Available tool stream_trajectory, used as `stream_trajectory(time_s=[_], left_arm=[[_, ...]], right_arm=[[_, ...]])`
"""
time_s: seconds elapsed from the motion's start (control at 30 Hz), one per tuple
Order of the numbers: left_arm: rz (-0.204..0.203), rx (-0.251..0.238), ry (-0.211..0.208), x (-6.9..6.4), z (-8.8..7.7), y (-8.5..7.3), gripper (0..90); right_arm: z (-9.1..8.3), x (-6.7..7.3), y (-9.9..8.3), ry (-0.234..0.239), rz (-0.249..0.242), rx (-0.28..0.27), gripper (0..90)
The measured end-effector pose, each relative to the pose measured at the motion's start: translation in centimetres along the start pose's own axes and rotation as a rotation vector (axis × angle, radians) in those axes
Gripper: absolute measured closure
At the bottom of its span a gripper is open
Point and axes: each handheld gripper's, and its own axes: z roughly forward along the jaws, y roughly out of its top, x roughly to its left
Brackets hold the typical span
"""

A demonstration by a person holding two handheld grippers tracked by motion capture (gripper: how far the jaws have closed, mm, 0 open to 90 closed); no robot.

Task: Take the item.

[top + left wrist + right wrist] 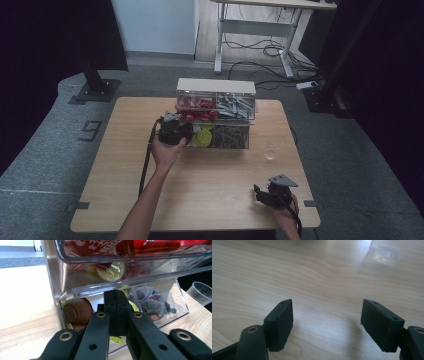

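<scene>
While left claw [116, 312] pressed closed at drawer [120, 282], right claw [327, 322] wide, empty.

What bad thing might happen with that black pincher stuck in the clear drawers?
The left gripper is shut, its tips at the lower drawer under the upper drawer. A tug might slide the whole organizer along the table. Lifting might bump the upper drawer. The clear cup stands close by and could tip if the organizer shifts.
</scene>
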Motion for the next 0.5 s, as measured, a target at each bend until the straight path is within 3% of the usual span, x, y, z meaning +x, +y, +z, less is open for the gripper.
stream_trajectory(time_s=[0.5], left_arm=[[0.011,0.006,-0.001,-0.2,-0.1,0.2,89.8]], right_arm=[[-0.7,0.8,3.6,0.062,0.026,-0.085,27.1]])
